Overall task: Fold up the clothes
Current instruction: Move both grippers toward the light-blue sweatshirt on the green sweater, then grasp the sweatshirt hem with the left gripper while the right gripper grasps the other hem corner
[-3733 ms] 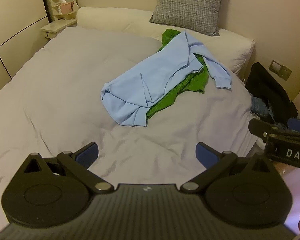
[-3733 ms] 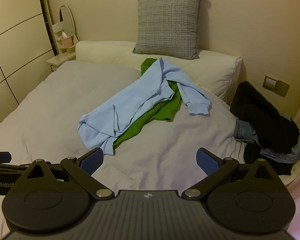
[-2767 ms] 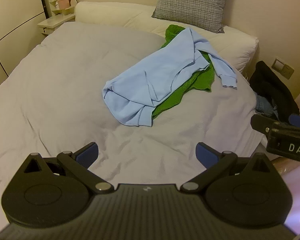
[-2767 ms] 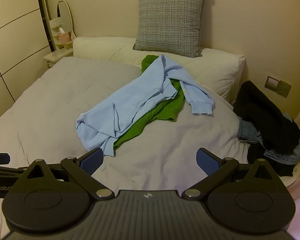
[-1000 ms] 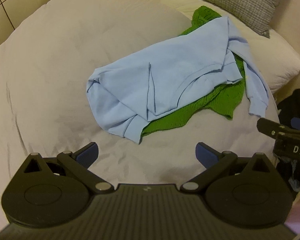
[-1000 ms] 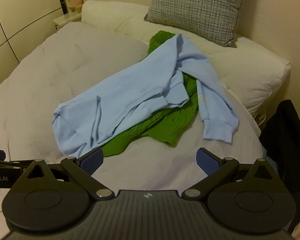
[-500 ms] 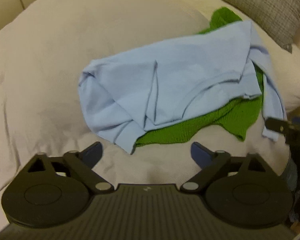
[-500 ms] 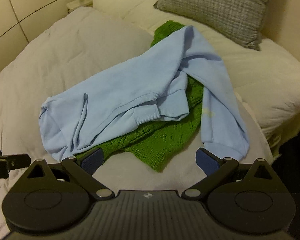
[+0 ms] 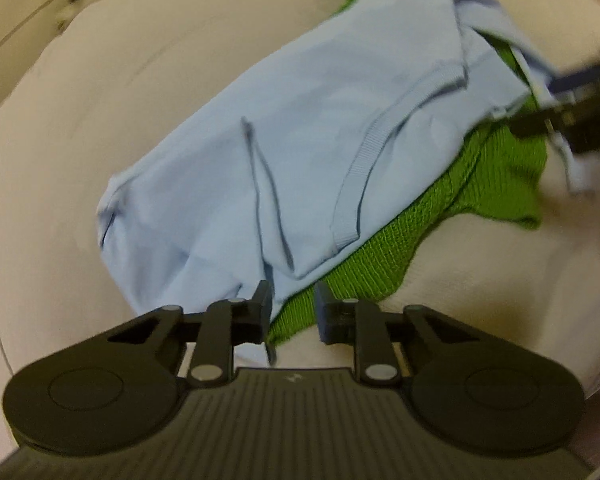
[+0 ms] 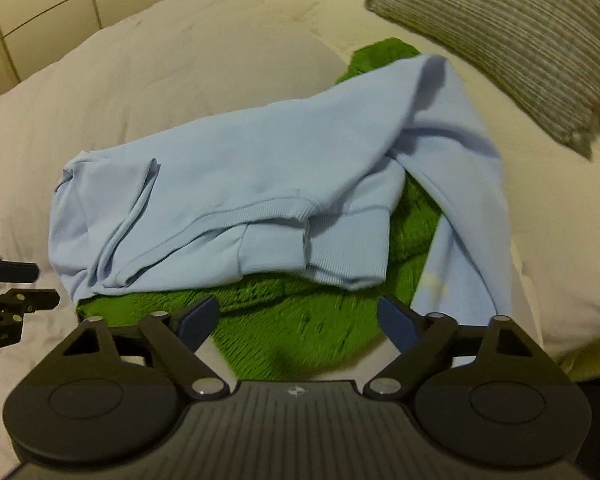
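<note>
No words, brand names or numbers can be read in either view; the small pale emblem at six o'clock on each gripper's ribbed body is only a mark, not lettering.

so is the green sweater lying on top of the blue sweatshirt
No, the light blue sweatshirt lies over the green sweater, which shows only at its edges.
</note>
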A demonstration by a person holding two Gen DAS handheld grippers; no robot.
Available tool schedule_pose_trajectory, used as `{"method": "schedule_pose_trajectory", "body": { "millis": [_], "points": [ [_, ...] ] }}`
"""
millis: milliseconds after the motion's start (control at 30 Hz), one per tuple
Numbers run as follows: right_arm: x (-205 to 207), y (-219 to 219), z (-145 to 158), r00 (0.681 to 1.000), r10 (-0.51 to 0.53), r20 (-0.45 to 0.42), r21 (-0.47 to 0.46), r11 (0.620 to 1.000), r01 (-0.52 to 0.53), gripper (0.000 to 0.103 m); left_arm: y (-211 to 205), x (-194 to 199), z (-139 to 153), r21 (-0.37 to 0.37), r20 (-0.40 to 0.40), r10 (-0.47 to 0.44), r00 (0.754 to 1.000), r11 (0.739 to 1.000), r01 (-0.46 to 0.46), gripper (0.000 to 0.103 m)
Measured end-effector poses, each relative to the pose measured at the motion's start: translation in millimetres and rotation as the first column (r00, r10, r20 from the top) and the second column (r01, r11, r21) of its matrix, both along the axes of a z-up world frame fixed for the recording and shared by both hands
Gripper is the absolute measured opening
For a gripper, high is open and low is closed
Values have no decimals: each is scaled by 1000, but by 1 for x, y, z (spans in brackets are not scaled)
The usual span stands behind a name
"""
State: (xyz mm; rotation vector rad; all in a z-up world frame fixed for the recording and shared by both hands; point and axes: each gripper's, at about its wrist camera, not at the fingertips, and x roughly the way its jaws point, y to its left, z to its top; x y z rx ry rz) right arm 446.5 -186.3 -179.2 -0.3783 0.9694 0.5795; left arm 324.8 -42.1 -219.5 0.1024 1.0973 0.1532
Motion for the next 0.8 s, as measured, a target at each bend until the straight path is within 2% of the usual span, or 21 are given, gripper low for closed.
{"method": "schedule_pose_trajectory", "body": {
  "millis": [67, 167, 267, 333, 433, 500, 533, 633, 667, 700, 800],
  "points": [
    [8, 3, -5, 999, 33, 10, -9, 999, -33, 79, -5, 6, -9, 57, 1, -51, 999, 997, 50, 19],
    [18, 9, -14, 995, 93, 30, -44, 995, -92, 70, -12, 11, -28, 150, -18, -147, 989, 978, 148, 18],
    [28, 13, -24, 988, 147, 46, -79, 987, -143, 61, -20, 9, -48, 245, -62, -250, 966, 935, 257, 19],
    [32, 14, -27, 984, 173, 48, -92, 981, -168, 61, -25, 5, -61, 311, -88, -320, 943, 891, 331, 20],
    [38, 15, -32, 977, 209, 50, -105, 974, -203, 61, -34, -2, -80, 401, -131, -425, 896, 804, 440, 24],
    [41, 16, -33, 973, 225, 48, -103, 970, -219, 62, -41, -12, -91, 465, -162, -505, 848, 718, 517, 24],
    [42, 17, -33, 971, 233, 48, -104, 968, -227, 62, -44, -17, -95, 488, -173, -537, 826, 682, 545, 24],
    [43, 20, -31, 967, 249, 47, -107, 964, -243, 65, -45, -33, -107, 534, -207, -594, 778, 598, 598, 25],
    [44, 20, -30, 967, 251, 48, -109, 963, -245, 65, -44, -39, -111, 551, -220, -615, 757, 562, 616, 26],
    [44, 21, -29, 966, 254, 49, -110, 963, -247, 66, -43, -45, -115, 569, -234, -635, 737, 525, 633, 27],
    [47, 23, -27, 966, 251, 56, -108, 964, -244, 69, -44, -58, -129, 643, -274, -692, 668, 385, 663, 35]
  ]
}}
